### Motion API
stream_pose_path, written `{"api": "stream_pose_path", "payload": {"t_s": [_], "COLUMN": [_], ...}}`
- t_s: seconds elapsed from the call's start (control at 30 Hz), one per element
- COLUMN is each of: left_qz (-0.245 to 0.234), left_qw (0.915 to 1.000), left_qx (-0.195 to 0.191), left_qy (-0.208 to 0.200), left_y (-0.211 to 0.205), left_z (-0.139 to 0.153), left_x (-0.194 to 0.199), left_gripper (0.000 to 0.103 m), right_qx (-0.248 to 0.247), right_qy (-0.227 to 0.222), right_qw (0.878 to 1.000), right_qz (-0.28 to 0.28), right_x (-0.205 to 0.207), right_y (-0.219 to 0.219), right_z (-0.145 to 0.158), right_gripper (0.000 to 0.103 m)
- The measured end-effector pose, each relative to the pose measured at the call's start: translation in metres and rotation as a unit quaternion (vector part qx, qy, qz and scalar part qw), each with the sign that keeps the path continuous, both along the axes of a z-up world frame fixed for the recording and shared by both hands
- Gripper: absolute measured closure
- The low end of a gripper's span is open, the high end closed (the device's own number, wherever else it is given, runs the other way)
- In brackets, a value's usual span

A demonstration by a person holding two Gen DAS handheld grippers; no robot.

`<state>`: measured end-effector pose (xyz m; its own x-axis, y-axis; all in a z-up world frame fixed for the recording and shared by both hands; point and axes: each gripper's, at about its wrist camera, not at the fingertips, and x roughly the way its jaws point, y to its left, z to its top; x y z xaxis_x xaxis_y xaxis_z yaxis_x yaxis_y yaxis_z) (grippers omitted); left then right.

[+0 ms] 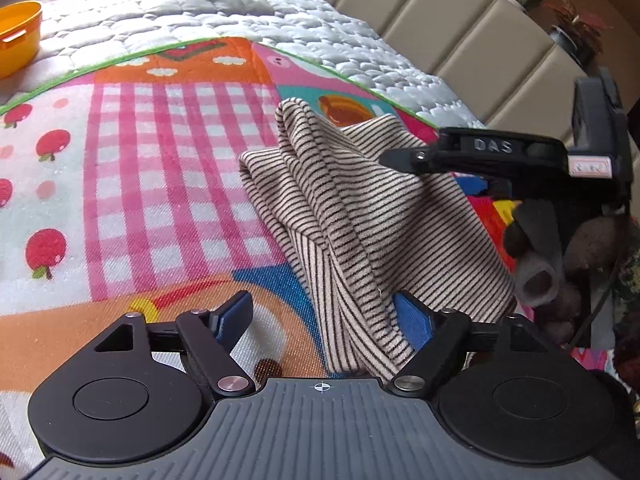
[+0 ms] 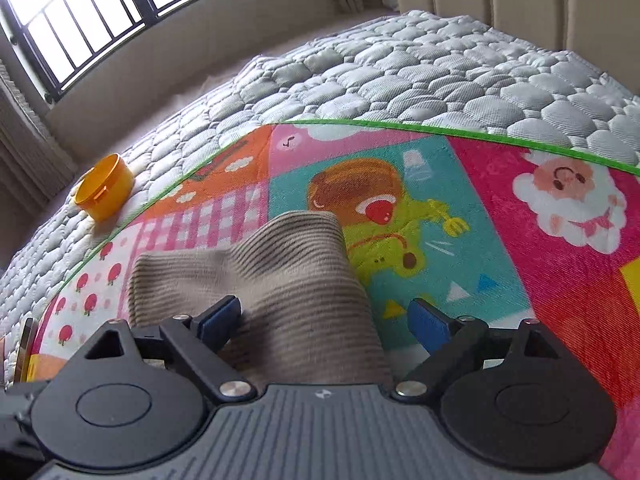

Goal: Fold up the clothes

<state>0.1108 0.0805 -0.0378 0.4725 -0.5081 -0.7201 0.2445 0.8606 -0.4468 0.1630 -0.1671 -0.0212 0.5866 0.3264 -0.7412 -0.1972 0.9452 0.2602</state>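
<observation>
Standing wide apart, the jaws of the left gripper (image 1: 326, 314) had the striped garment (image 1: 352, 216) lying between them without pinching it; the cloth brushed the right blue pad (image 1: 412, 320) and left a gap to the other. The right gripper (image 2: 324, 322) was likewise released, its two blue pads spread, with the same garment draped loosely between them, nearer the left pad (image 2: 218, 318).

One garment was in play, two grippers, one orange tub (image 2: 105, 186), one play mat (image 1: 120, 168).

The garment ran as a rumpled, ridged band, its long axis leading away from the left gripper toward the far edge of the mat, stripes crossing it; the right gripper's fingers (image 1: 404, 158) reached over its near-right side.

The mat's green-bound far edge (image 2: 400, 126) curved over the quilted mattress (image 2: 400, 76). Left of the garment lay the mat's open pink check; the tub sat well apart, on the mattress near its far left corner. A padded headboard (image 1: 440, 12) stood along the mattress's far right side.
</observation>
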Motion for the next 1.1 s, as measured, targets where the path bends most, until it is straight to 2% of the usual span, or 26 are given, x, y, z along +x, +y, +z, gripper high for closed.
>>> {"api": "stream_pose_path", "payload": {"t_s": [0.07, 0.2, 0.27, 0.3, 0.4, 0.43, 0.5, 0.53, 0.6, 0.63, 0.73, 0.8, 0.83, 0.87, 0.93, 0.97, 1.03, 1.1], "left_qz": [0.016, 0.024, -0.001, -0.009, 0.002, 0.007, 0.018, 0.024, 0.024, 0.022, 0.017, 0.034, 0.046, 0.058, 0.079, 0.069, 0.051, 0.033], "left_qw": [0.9991, 0.9888, 0.9868, 0.9880, 0.9947, 0.9961, 0.9972, 0.9977, 0.9977, 0.9975, 0.9965, 0.9962, 0.9957, 0.9947, 0.9928, 0.9946, 0.9973, 0.9975], "left_qx": [-0.033, -0.107, -0.100, -0.082, 0.004, 0.025, 0.040, 0.029, 0.028, 0.033, 0.058, 0.060, 0.061, 0.066, 0.075, 0.064, 0.045, 0.059], "left_qy": [-0.023, -0.101, -0.127, -0.131, -0.103, -0.084, -0.060, -0.056, -0.057, -0.058, -0.059, -0.054, -0.053, -0.053, -0.051, -0.044, -0.030, -0.020], "left_y": [0.009, 0.012, -0.004, -0.012, -0.029, -0.030, -0.026, -0.021, -0.019, -0.019, -0.025, -0.026, -0.027, -0.028, -0.030, -0.030, -0.032, -0.038], "left_z": [0.013, 0.053, 0.064, 0.064, 0.045, 0.035, 0.015, 0.007, 0.004, 0.004, 0.008, 0.019, 0.026, 0.030, 0.039, 0.037, 0.033, 0.022], "left_x": [-0.003, 0.000, 0.012, 0.021, 0.052, 0.059, 0.066, 0.064, 0.063, 0.062, 0.065, 0.059, 0.052, 0.043, 0.026, 0.020, 0.007, -0.001], "left_gripper": [0.036, 0.036, 0.036, 0.036, 0.042, 0.052, 0.051, 0.051, 0.050, 0.049, 0.047, 0.047, 0.042, 0.025, 0.018, 0.018, 0.020, 0.030], "right_qx": [-0.011, -0.033, -0.043, -0.049, -0.076, -0.105, -0.167, -0.189, -0.212, -0.215, -0.202, -0.200, -0.201, -0.200, -0.189, -0.183, -0.121, -0.046], "right_qy": [-0.025, -0.074, -0.098, -0.110, -0.149, -0.155, -0.162, -0.168, -0.185, -0.181, -0.167, -0.163, -0.162, -0.162, -0.159, -0.157, -0.136, -0.110], "right_qw": [1.000, 0.996, 0.993, 0.991, 0.981, 0.976, 0.962, 0.956, 0.947, 0.947, 0.953, 0.954, 0.954, 0.954, 0.956, 0.958, 0.974, 0.986], "right_qz": [0.013, 0.040, 0.054, 0.060, 0.098, 0.114, 0.142, 0.148, 0.156, 0.157, 0.155, 0.153, 0.153, 0.153, 0.155, 0.156, 0.138, 0.115], "right_x": [-0.020, -0.061, -0.081, -0.091, -0.110, -0.111, -0.111, -0.112, -0.116, -0.116, -0.114, -0.114, -0.113, -0.113, -0.113, -0.112, -0.106, -0.099], "right_y": [0.001, 0.004, 0.006, 0.007, 0.022, 0.033, 0.055, 0.062, 0.069, 0.070, 0.067, 0.067, 0.067, 0.067, 0.063, 0.060, 0.039, 0.013], "right_z": [0.002, 0.006, 0.008, 0.009, 0.012, 0.007, -0.008, -0.018, -0.025, -0.023, -0.023, -0.023, -0.022, -0.022, -0.020, -0.019, -0.010, 0.001], "right_gripper": [0.012, 0.012, 0.012, 0.012, 0.002, 0.001, 0.000, 0.000, 0.000, 0.000, 0.000, 0.000, 0.000, 0.000, 0.000, 0.000, 0.000, 0.000]}}
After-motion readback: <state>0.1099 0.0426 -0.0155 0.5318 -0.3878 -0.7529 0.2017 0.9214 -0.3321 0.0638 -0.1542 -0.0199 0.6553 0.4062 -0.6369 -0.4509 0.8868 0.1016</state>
